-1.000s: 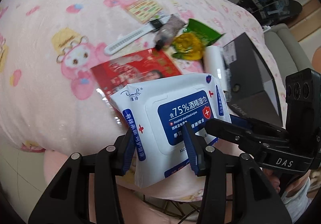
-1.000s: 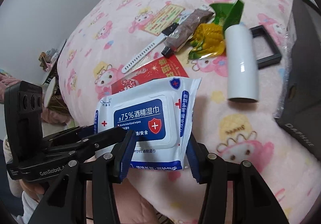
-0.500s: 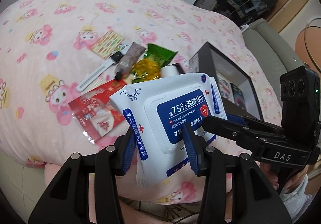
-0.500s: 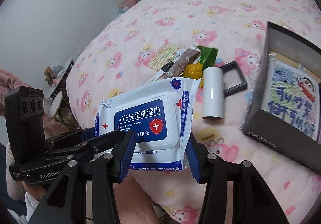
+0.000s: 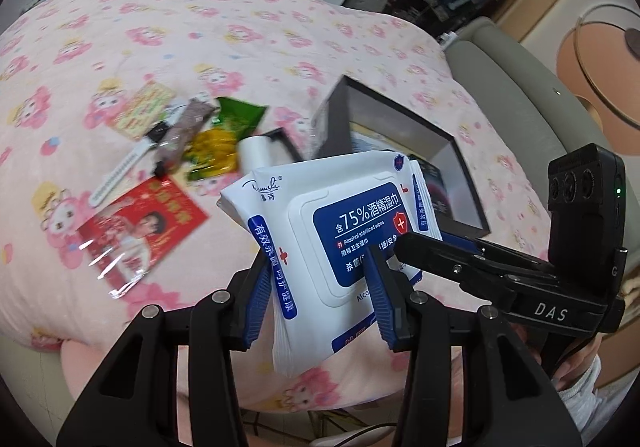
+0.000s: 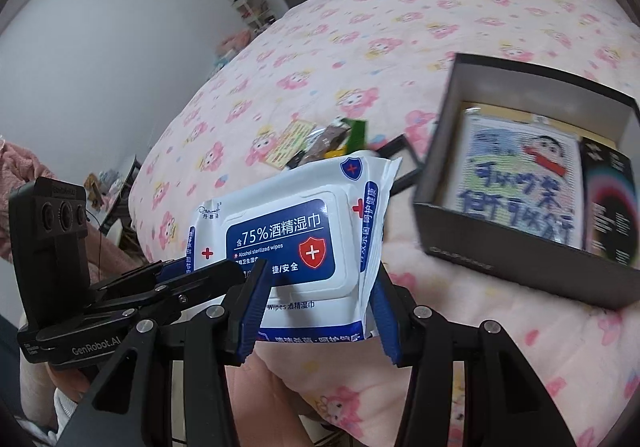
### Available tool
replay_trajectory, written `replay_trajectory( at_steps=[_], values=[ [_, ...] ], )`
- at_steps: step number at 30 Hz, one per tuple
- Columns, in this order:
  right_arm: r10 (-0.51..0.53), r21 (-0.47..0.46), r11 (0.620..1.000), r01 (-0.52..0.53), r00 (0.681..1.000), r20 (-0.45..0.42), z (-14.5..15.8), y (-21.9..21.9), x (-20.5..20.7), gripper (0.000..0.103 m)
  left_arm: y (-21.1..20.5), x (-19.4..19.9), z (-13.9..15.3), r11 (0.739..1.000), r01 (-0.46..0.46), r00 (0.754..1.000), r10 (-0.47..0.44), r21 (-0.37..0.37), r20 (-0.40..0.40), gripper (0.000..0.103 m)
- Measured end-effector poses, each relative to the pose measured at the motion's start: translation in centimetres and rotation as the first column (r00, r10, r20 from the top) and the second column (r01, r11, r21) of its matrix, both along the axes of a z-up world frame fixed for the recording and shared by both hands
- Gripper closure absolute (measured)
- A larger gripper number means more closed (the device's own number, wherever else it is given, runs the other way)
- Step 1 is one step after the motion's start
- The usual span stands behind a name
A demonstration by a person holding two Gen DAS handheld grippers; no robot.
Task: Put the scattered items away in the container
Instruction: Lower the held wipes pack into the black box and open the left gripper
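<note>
Both grippers are shut on one white and blue pack of alcohol wipes (image 5: 340,239), which also shows in the right wrist view (image 6: 296,231). My left gripper (image 5: 320,287) clamps its near left corner. My right gripper (image 6: 316,287) clamps its near right edge. The pack is held in the air above the pink bed. The open dark box (image 5: 404,135) lies behind it on the right; in the right wrist view (image 6: 520,183) it holds a cartoon picture item and a dark packet.
On the bed lie a red packet (image 5: 140,227), a white strap (image 5: 120,175), a brown sachet (image 5: 184,131), a yellow-green snack bag (image 5: 220,139), a white tube (image 5: 256,155), a printed card (image 5: 140,111) and a small black frame (image 6: 404,167).
Both grippers have lifted the wipes pack higher above the bed and carried it toward the box. The items on the bed lie farther below and the box interior has come into view.
</note>
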State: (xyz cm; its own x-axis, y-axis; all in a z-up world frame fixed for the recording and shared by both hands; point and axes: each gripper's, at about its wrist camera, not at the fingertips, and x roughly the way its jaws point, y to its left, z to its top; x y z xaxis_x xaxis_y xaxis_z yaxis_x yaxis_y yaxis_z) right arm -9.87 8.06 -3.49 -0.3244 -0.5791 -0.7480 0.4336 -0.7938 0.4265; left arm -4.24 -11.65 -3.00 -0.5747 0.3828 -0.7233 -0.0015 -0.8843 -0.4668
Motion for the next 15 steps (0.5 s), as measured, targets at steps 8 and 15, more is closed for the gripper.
replay_trajectory(
  at_steps=[8,15],
  values=[
    [-0.121,-0.053,0.992,0.118,0.992,-0.047,2.3,6.0,-0.7,0.058,5.4,-3.6,2.5,0.992,0.122,0.991,-0.123,-0.017,-0.045,0.058],
    [-0.245,-0.073,0.968,0.240,0.966,-0.083,3.3,12.2,-2.5,0.058,11.2,-9.1,3.5,0.971,0.239,0.968,-0.240,-0.027,-0.069,0.058]
  ],
)
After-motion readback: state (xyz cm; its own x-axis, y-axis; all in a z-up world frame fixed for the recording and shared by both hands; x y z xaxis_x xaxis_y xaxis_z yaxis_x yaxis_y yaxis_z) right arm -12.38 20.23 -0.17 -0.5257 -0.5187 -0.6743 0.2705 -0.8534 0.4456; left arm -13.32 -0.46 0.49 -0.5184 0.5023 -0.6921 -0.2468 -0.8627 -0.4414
